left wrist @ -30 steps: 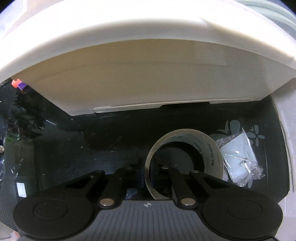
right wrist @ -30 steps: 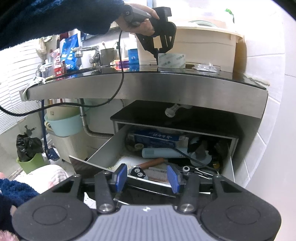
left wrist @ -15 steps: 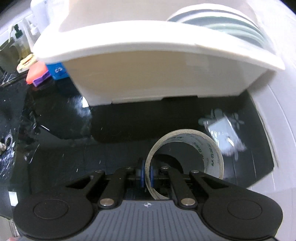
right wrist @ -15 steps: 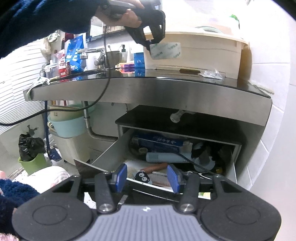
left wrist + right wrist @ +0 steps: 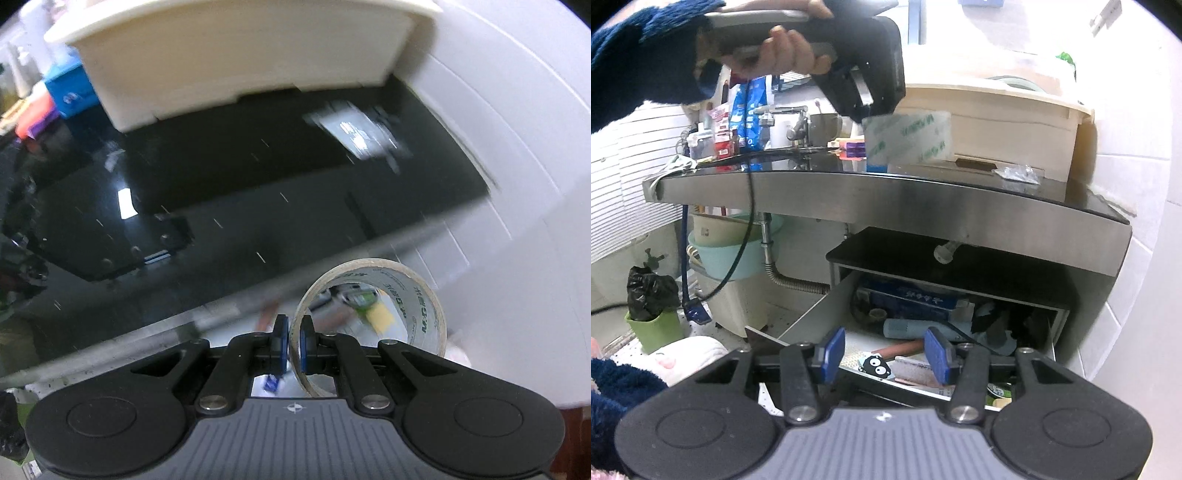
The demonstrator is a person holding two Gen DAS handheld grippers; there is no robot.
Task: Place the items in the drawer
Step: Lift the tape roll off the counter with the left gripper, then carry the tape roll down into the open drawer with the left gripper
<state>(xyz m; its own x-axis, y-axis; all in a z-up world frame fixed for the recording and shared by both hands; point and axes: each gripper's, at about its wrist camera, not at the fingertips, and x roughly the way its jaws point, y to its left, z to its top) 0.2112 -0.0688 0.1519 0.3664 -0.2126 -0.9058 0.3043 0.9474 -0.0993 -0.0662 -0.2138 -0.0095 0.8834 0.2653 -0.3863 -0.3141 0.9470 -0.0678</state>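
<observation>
My left gripper [image 5: 291, 341] is shut on the wall of a roll of clear tape [image 5: 406, 295] and holds it in the air past the front edge of the black countertop [image 5: 229, 177]. In the right wrist view the tape roll [image 5: 908, 138] hangs from the left gripper above the counter. The open drawer [image 5: 820, 314] under the counter is full of clutter. My right gripper [image 5: 884, 354] is open and empty, in front of the drawer. A small clear plastic bag [image 5: 354, 133] lies on the counter; it also shows in the right wrist view [image 5: 1015, 173].
A cream plastic bin [image 5: 997, 122] stands at the back of the counter [image 5: 886, 192] against the white tiled wall [image 5: 1137, 258]. A faucet [image 5: 798, 122] and packages stand at the left. Basins [image 5: 731, 251] and a green bin with a black bag [image 5: 650, 295] sit below left.
My left gripper has lifted the tape roll off the counter and pulled it back toward the counter's front edge. The right gripper has stayed open in front of the drawer.
</observation>
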